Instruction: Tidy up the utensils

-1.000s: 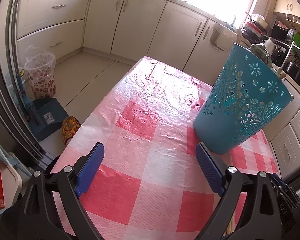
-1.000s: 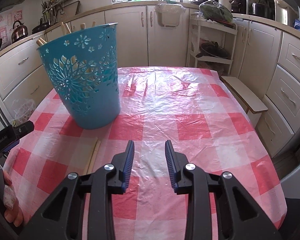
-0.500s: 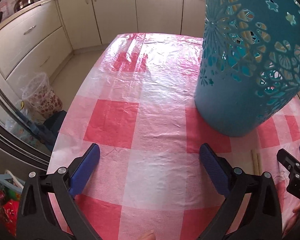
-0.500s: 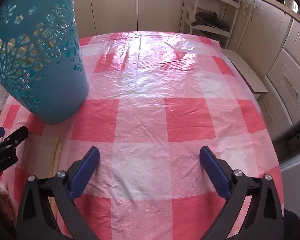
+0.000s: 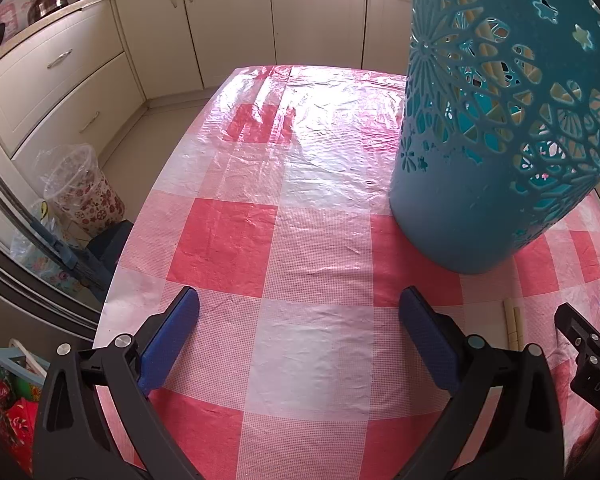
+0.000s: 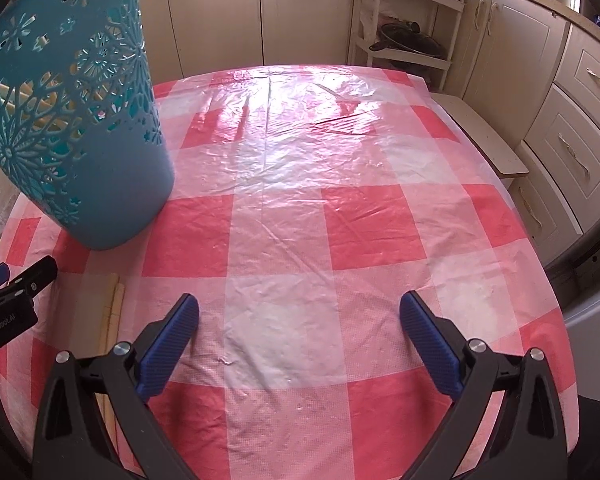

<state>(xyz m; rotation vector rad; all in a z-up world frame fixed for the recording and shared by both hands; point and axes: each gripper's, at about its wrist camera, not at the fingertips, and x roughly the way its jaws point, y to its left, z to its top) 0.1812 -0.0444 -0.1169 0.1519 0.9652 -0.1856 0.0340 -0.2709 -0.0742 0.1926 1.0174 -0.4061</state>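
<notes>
Bench (image 6: pixel 300 232) lies bare under both spread, empty claws, left claw (image 5: pixel 298 334) and right claw (image 6: pixel 299 334), teal basket (image 5: pixel 500 140) upright ahead between them for dropping utensils, what look like chopsticks (image 6: pixel 114 312) flat between them.

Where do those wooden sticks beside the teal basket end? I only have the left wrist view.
Observer: The chopsticks run from near the teal basket toward the table's near edge, passing behind the frame of the right gripper.
Operator: Is that gripper holding anything?
Observer: No; its jaws have just been opening, with only tablecloth between them.
Operator: Anything further right?
Observer: A wooden bench stands beside the table.
</notes>
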